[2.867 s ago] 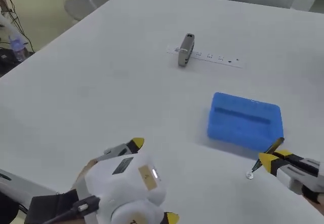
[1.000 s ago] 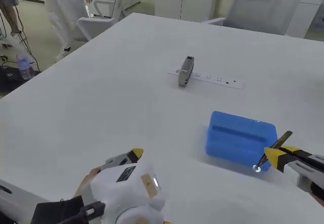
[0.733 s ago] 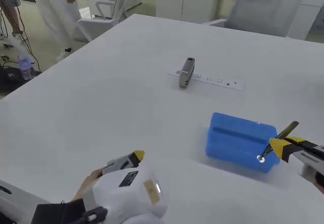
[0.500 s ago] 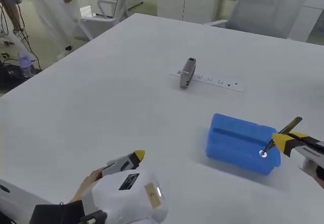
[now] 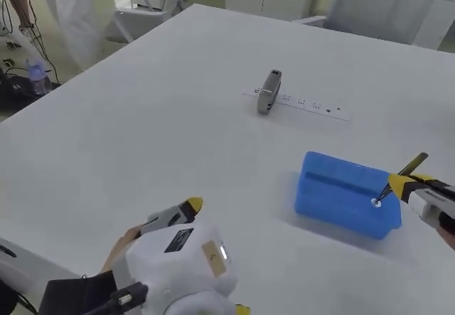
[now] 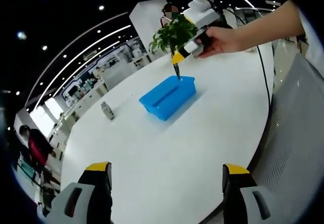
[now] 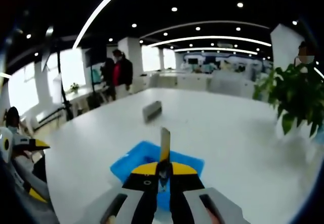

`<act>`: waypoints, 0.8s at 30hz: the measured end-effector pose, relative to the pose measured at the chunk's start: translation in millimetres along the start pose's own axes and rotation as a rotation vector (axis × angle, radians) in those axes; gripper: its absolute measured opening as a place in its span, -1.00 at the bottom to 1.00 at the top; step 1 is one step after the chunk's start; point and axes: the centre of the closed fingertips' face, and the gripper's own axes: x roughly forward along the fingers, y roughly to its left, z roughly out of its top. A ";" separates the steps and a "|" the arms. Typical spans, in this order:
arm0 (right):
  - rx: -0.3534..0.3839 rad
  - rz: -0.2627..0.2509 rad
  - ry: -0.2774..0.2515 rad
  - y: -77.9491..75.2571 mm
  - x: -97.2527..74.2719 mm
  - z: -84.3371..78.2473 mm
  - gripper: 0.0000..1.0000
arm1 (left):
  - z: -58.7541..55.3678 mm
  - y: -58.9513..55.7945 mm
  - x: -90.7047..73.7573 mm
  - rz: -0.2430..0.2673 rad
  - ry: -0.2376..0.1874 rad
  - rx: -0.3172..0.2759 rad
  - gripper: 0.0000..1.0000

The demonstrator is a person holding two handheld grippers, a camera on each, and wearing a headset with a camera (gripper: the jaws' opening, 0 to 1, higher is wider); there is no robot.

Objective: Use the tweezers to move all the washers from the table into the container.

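A blue container stands on the white table at the right. My right gripper is shut on the tweezers, and their tip holds a small silver washer above the container's near right corner. In the right gripper view the tweezers stick up between the shut jaws of the right gripper, above the container. My left gripper rests low at the front left. In its own view the left gripper is open, far from the container.
A grey device sits on a white power strip at the table's far middle. Office chairs stand beyond the far edge. A person stands at the far left. A potted plant is on the right.
The right gripper lifted the washer off the table with the tweezers and carried it up over the container's near right corner. The left gripper stayed in place.
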 end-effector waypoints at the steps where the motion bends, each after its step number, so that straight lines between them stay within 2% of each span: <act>1: 0.001 0.001 0.012 -0.9 2.9 -4.4 -0.93 | -0.2 0.2 0.1 0.000 0.002 -0.002 0.85; 7: 0.009 0.017 0.047 3.3 13.4 -19.9 -0.93 | -1.4 1.0 0.4 -0.002 0.009 -0.017 0.84; 15: 0.016 0.014 0.070 1.8 23.0 -26.0 -0.92 | -4.4 1.7 1.7 -0.004 0.026 -0.031 0.83; 24: 0.041 0.024 0.084 5.6 26.7 -34.2 -0.92 | -5.8 -2.2 3.0 -0.030 0.036 -0.042 0.78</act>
